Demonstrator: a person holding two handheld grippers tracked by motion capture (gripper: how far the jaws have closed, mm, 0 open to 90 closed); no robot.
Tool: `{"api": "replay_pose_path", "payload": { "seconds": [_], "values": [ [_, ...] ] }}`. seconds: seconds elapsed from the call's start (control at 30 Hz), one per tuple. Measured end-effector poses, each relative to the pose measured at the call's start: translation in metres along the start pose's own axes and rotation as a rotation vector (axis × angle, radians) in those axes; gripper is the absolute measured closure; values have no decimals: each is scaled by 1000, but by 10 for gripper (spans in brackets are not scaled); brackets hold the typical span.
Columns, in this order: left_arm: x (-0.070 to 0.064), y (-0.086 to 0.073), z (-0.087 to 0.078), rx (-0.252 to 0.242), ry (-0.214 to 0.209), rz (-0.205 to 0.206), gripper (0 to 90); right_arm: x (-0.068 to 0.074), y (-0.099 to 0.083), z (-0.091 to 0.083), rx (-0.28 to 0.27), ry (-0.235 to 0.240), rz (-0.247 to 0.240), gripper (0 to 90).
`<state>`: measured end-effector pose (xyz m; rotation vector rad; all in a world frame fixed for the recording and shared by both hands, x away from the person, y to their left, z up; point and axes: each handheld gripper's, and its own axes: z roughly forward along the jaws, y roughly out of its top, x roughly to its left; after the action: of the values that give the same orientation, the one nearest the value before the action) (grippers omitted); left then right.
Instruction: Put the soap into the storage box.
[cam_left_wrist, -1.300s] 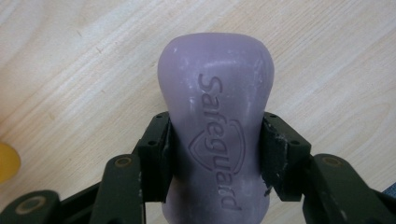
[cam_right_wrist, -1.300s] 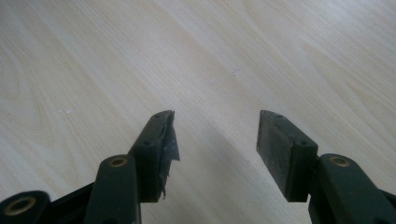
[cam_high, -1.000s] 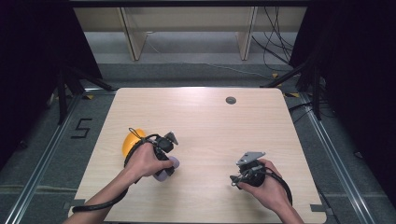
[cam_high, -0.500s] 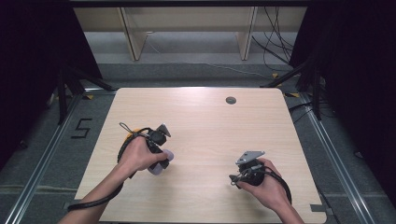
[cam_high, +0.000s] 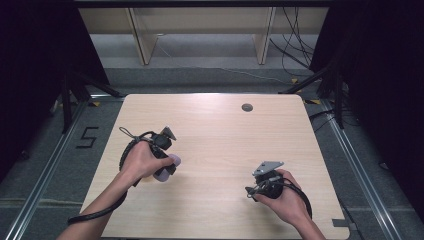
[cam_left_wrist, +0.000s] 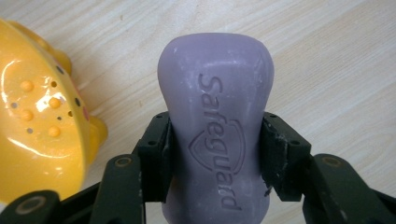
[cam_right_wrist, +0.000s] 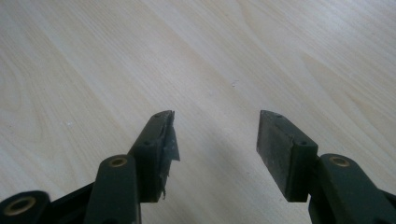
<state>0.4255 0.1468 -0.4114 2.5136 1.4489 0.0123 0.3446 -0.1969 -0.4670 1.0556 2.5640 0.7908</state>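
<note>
The left tool is clamped on a lavender soap bar, its black jaws pressing the bar's narrowed waist. "Safeguard" and a shield emblem are stamped into the bar's matte, faintly scuffed face. In the high view the soap sits under the left hand at the left side of the pale wood-grain counter. Just beside it in the left gripper view is a glossy yellow ceramic piece with raised orange dots and small holes, possibly a bank. The right tool hangs released over bare counter, its left pad looking ragged. A "5" marks the floor.
</note>
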Motion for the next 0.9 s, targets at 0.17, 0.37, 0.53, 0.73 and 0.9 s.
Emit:
{"api": "replay_pose_path", "payload": {
  "seconds": [0.17, 0.37, 0.53, 0.73, 0.9],
  "values": [
    [6, 0, -4, 3, -1, -8, 491, 0, 0, 0, -5, 3, 8, 466],
    [12, 1, -8, -13, -6, -26, 491, 1, 1, -1, 0, 6, 18, 466],
    [16, 1, -11, -17, 4, -62, 491, 1, -1, 1, -22, -7, 13, 466],
    [22, 2, -14, -35, 6, -100, 491, 0, 0, 0, -4, 1, 6, 466],
    [28, 2, -16, -40, 8, -118, 491, 0, 0, 0, -5, 0, 7, 466]
  ]
}}
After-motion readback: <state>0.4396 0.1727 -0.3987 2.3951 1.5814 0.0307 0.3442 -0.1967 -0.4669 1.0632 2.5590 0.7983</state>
